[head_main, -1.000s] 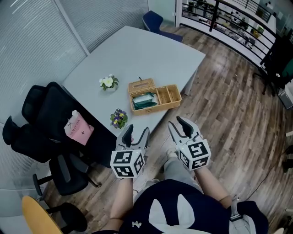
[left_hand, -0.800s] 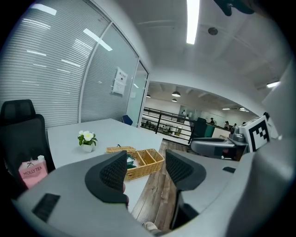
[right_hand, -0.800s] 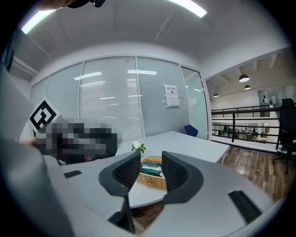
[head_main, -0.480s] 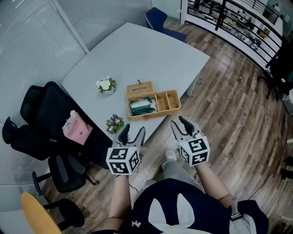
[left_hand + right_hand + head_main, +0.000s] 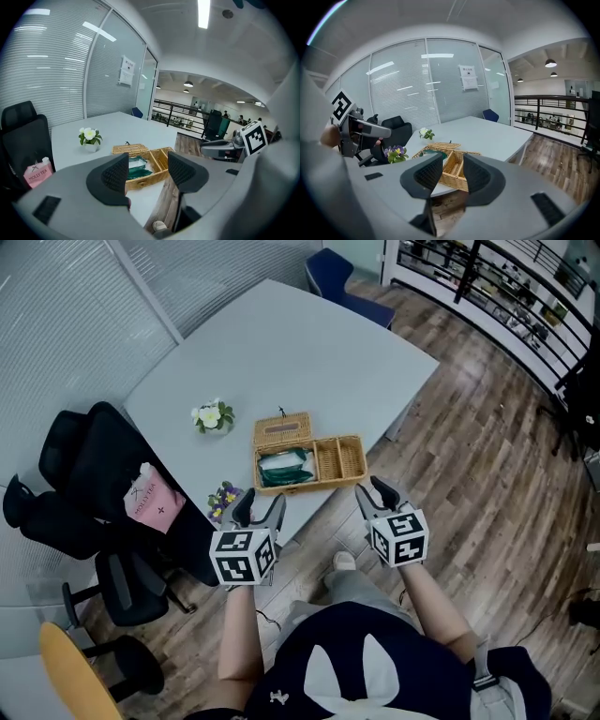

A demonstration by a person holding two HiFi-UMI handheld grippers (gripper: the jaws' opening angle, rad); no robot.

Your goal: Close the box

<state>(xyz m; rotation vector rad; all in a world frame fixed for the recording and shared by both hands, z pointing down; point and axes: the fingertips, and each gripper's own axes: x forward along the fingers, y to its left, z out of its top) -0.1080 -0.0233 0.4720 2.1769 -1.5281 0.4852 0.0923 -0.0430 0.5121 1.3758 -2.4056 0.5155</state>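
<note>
The wicker box (image 5: 339,457) stands near the grey table's (image 5: 309,352) near edge, its lid (image 5: 282,427) folded back flat behind it. A green and white packet (image 5: 280,467) lies in its left compartment. My left gripper (image 5: 258,508) hovers open and empty just short of the table edge, left of the box. My right gripper (image 5: 380,494) is open and empty too, off the box's right front corner. In the left gripper view the box (image 5: 159,159) shows between the jaws; in the right gripper view the box (image 5: 453,169) sits straight ahead.
A white flower pot (image 5: 213,415) stands left of the lid and a purple flower pot (image 5: 223,500) by the table edge beside my left gripper. Black chairs (image 5: 89,474) holding a pink carton (image 5: 150,505) crowd the left. A blue chair (image 5: 339,276) is at the far end.
Both grippers have moved forward, closer to the table edge and the box. Their jaws stay open as before.
</note>
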